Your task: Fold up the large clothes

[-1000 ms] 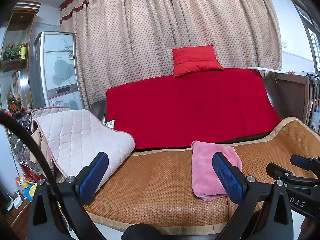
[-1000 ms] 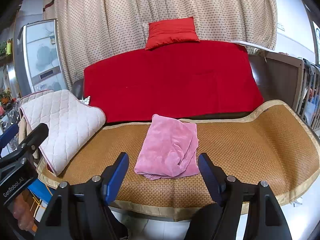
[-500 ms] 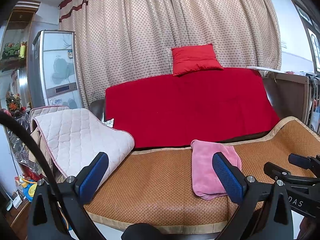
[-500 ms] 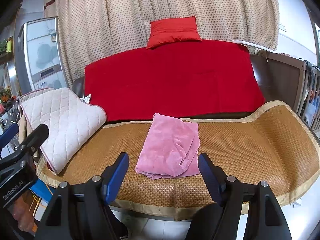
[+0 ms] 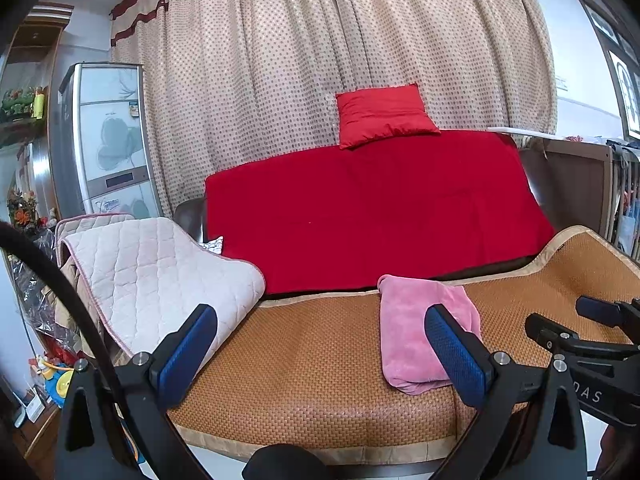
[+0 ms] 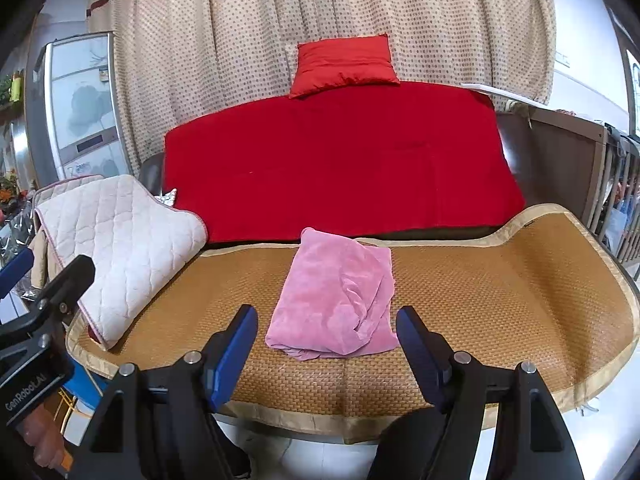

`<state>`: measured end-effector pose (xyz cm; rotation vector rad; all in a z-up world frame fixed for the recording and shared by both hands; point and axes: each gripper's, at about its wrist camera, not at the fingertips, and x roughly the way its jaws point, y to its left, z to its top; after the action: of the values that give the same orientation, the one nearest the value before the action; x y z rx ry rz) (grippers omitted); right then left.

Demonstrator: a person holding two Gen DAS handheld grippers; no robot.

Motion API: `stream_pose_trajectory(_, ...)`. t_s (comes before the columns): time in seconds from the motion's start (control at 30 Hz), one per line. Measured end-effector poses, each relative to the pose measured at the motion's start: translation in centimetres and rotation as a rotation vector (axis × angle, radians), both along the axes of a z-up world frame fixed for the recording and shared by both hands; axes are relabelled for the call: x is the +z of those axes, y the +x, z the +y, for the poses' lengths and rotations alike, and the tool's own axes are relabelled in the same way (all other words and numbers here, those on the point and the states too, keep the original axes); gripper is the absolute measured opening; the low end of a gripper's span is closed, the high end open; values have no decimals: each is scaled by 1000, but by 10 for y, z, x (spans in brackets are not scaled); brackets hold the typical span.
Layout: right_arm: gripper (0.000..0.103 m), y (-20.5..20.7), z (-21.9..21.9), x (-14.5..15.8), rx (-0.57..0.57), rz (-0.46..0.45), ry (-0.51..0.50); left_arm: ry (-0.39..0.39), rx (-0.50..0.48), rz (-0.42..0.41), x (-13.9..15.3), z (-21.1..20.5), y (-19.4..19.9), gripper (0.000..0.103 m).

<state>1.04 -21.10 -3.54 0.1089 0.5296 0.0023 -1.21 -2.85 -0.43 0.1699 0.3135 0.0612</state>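
A pink garment lies folded in a rough rectangle on the woven mat of the sofa seat; it also shows in the left wrist view. My right gripper is open and empty, held just in front of the garment's near edge. My left gripper is open and empty, left of the garment; its right finger overlaps the garment in view. The right gripper shows at the right edge of the left wrist view.
A red cover drapes the sofa back, with a red cushion on top. A quilted cream pad hangs over the left armrest. A tall cabinet stands at left, dotted curtains behind, a wooden rail at right.
Both grippers have drifted very slightly; the garment has not moved and both stay open.
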Motion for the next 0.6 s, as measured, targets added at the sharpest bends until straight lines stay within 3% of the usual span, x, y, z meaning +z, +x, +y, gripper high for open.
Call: stream_pose_trajectory(0.6,75,-6,-3,3,-33,-32,-40,5,-26,4,-2,-1,-2,103)
